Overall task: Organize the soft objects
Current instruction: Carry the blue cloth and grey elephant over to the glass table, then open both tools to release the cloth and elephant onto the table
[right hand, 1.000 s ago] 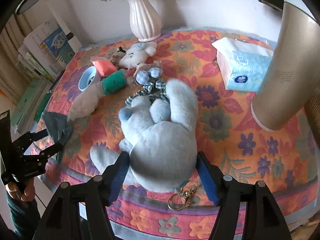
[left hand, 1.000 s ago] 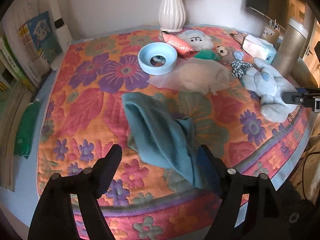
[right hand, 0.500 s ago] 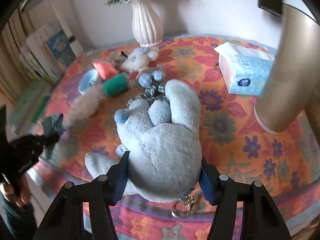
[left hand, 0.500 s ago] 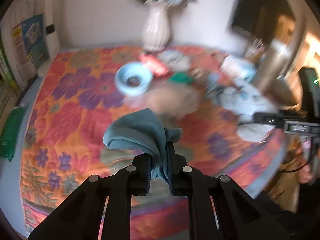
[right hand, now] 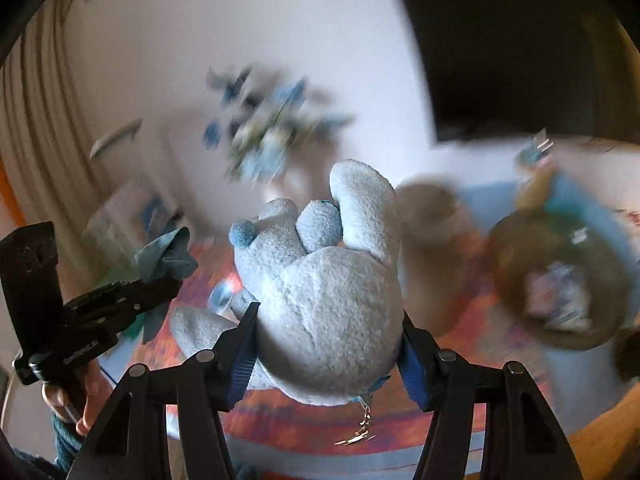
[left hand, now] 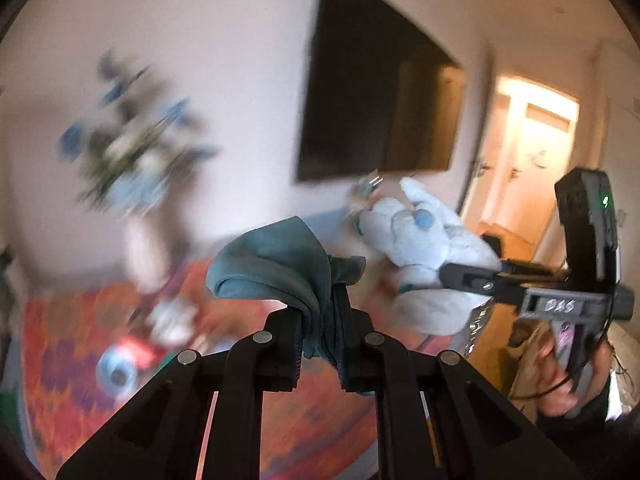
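Both grippers are lifted above the floral bedspread (left hand: 60, 344): left gripper (left hand: 320, 334) pinches a teal cloth (left hand: 280, 268), right gripper (right hand: 326, 344) clamps a pale-blue plush toy (right hand: 332, 280). Wall-mounted television (left hand: 380, 100) and blurred flower vase (left hand: 140, 236) behind.

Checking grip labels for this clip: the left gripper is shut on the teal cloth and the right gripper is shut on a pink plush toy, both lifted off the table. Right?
Not quite: the plush toy is pale blue, not pink, as the right wrist view shows. The right gripper is shut on it, and the left gripper is shut on the teal cloth, both lifted off the table.
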### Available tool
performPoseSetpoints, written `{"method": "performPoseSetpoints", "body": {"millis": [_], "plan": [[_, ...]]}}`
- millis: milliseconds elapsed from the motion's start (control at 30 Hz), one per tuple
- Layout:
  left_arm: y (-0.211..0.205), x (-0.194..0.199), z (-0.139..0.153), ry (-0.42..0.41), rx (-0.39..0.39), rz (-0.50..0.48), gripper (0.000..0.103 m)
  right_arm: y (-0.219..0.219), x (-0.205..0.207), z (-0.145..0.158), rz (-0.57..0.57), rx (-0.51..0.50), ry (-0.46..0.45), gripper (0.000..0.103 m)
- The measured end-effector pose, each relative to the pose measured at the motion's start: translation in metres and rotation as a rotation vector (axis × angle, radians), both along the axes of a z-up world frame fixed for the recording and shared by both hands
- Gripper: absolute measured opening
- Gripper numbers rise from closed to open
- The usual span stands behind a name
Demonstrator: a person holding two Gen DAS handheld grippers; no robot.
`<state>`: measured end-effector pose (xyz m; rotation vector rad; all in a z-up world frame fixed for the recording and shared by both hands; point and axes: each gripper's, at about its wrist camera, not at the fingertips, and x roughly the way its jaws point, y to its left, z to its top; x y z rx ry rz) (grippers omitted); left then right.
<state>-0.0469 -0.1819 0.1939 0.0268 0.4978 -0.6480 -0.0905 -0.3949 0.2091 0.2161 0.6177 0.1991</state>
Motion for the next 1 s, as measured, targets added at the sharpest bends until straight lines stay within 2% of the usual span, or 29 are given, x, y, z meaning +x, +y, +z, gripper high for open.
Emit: {"method": "performPoseSetpoints", "body": {"millis": [100,267,367,500,633,700,767,800,833,967,1000], "plan": [[-0.058,0.014,0.02,-0.034,0.01,-0.053,0.01,-0.049,-0.003,0.018,-0.181,-0.021,-0.038,0.06],[-0.141,0.041,0.016,0.015,0.024,-0.12,0.01,-0.123,0.01,0.016,-0.353,0.043,-0.003,0.06],[-0.193,0.06,0.002,0.052,0.048,-0.128,0.01,-0.156,0.026,0.005,-0.431,0.063,0.033,0.06],[-0.237,0.084,-0.023,0.117,0.075,-0.111,0.01,-0.201,0.054,-0.02,-0.509,0.087,0.127,0.06],[-0.267,0.11,-0.055,0.19,0.11,-0.069,0.01,-0.223,0.089,-0.046,-0.534,0.075,0.224,0.062],[-0.279,0.115,-0.066,0.2,0.132,-0.062,0.011,-0.231,0.1,-0.053,-0.533,0.069,0.253,0.064],[-0.29,0.119,-0.079,0.2,0.186,-0.055,0.03,-0.236,0.107,-0.056,-0.538,0.057,0.276,0.068],[-0.295,0.12,-0.084,0.204,0.216,-0.049,0.044,-0.239,0.109,-0.056,-0.543,0.051,0.275,0.068],[-0.3,0.117,-0.089,0.203,0.248,-0.044,0.049,-0.24,0.108,-0.055,-0.545,0.043,0.27,0.068],[-0.304,0.091,-0.091,0.141,0.283,-0.085,0.052,-0.236,0.093,-0.044,-0.526,0.033,0.235,0.068],[-0.301,0.083,-0.089,0.12,0.283,-0.092,0.057,-0.234,0.09,-0.041,-0.52,0.03,0.224,0.068]]}}
